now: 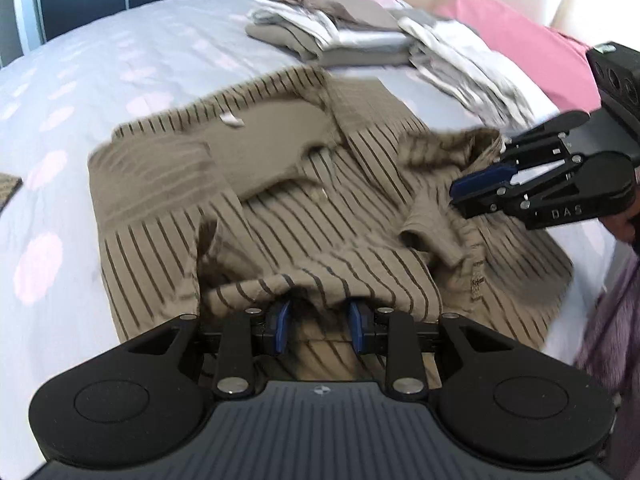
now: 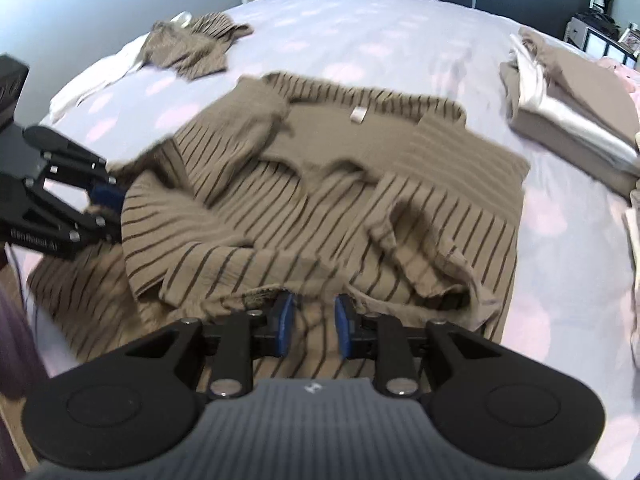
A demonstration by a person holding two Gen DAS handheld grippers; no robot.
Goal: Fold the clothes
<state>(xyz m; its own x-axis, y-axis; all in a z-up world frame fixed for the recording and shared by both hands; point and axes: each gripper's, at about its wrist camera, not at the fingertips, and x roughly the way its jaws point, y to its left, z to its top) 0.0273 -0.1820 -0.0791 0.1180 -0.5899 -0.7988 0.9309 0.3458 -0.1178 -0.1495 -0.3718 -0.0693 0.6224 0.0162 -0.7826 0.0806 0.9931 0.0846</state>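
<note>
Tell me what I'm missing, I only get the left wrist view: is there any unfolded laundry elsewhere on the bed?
Observer: Yes. The right wrist view shows a crumpled tan striped garment lying unfolded near the far corner of the lilac spotted bedcover.
Operator: Anything beside it?
Observer: A rumpled white cloth lies right against it, toward the bed's edge.
Operator: How do the right claw's pads stand?
Observer: The right claw has its blue pads apart, and the edge of the tan striped polo shirt is bunched at their tips.
</note>
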